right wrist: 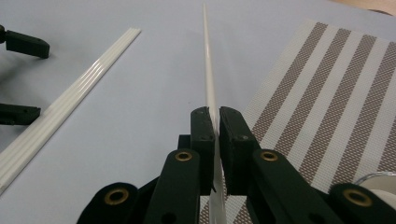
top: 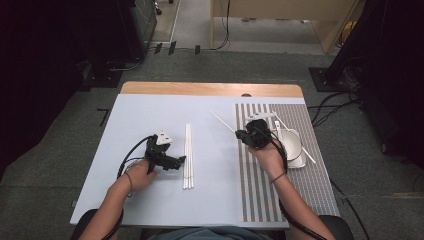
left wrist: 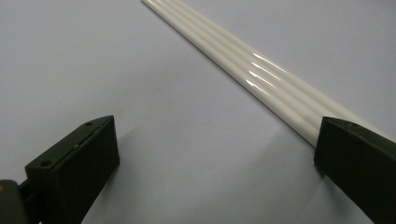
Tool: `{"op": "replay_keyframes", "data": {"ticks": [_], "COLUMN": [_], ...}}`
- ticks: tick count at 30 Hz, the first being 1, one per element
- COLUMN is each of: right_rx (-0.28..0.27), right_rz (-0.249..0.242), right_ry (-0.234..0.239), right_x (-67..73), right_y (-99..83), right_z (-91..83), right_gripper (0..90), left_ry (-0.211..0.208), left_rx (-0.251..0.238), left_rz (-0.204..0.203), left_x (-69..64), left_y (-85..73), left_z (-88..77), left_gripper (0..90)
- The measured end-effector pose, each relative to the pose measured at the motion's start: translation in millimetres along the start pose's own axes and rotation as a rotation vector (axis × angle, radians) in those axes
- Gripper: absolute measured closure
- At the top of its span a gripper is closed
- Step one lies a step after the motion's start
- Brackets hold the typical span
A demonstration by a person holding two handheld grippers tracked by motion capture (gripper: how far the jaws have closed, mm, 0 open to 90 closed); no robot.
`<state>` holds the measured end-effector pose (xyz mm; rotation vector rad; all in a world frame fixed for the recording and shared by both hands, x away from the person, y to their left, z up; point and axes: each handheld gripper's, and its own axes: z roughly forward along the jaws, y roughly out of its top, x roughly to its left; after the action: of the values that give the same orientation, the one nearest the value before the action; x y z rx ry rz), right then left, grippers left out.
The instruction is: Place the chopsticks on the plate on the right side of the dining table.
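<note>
Jaws of right gripper (right wrist: 214,135) clamped on white rod (right wrist: 207,60), left gripper (left wrist: 215,154) wide open beside rod bundle (left wrist: 261,70).

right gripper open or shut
Shut: in the right gripper view the right gripper has both jaws pressed on a single white stick.

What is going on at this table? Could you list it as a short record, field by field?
Surface: pale blue table with a striped mat on the person's right
Right gripper: shut on a single white stick, held clear of the table and pointing away from the hand
Left gripper: open, low over the table, one jaw beside the row of white sticks
Row of white sticks: lying side by side, touching, mid-table
Other item: white bowl on the mat by the right hand
</note>
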<state>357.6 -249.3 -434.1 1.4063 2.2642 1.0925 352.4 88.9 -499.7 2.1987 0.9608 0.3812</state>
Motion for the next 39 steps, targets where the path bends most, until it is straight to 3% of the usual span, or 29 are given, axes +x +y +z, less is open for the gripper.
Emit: {"op": "replay_keyframes", "data": {"ticks": [39], "right_rx": [-0.009], "right_rz": [0.060], "right_ry": [-0.025], "right_x": [-42.2], "right_y": [-0.2], "right_z": [-26.4], "right_gripper": [85.4], "left_ry": [0.000], "left_rx": [-0.001], "left_rz": [0.000], "left_x": [0.0], "left_y": [0.0], "left_z": [0.0], "left_gripper": [0.0]}}
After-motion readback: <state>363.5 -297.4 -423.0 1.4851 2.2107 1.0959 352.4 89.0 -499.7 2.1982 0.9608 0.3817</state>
